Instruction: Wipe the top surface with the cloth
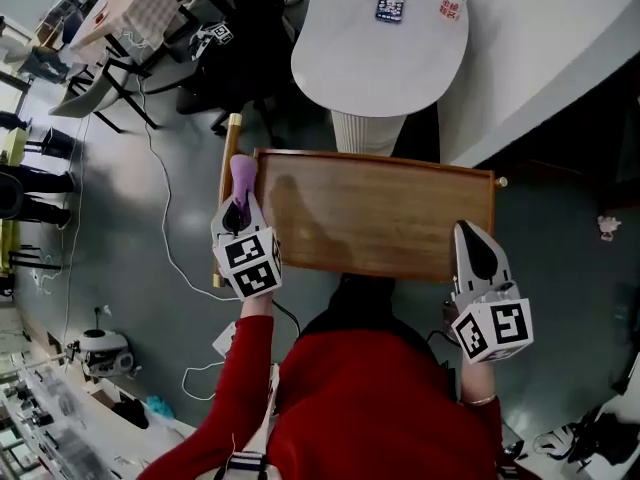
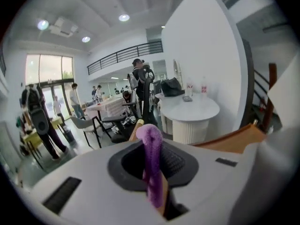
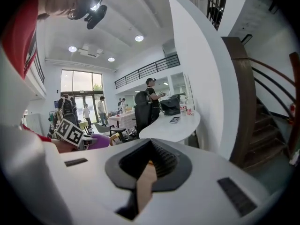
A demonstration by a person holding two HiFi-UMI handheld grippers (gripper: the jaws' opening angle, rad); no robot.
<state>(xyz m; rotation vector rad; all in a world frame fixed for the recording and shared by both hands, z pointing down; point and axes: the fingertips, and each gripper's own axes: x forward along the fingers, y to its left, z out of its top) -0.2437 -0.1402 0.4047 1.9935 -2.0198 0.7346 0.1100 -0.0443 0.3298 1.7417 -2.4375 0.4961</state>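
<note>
Brown wooden top (image 1: 380,218) stands on a grey floor (image 1: 150,218), with a white round table (image 1: 380,58) just beyond it carrying a phone (image 1: 390,5). The purple cloth (image 1: 243,173), bunched into a narrow roll, is pinched between the closed jaws of the left gripper (image 1: 238,208) at the top's left edge. The right gripper (image 1: 470,238) hovers over the near right corner, its jaws drawn together on nothing.

Both grippers out in front of you, well apart.
Your left gripper (image 1: 237,208) has its fingers clamped on the purple cloth (image 1: 242,171), its arm in a red sleeve (image 1: 250,353). Your right gripper (image 1: 472,243) has its fingers drawn close together, holding nothing.
</note>
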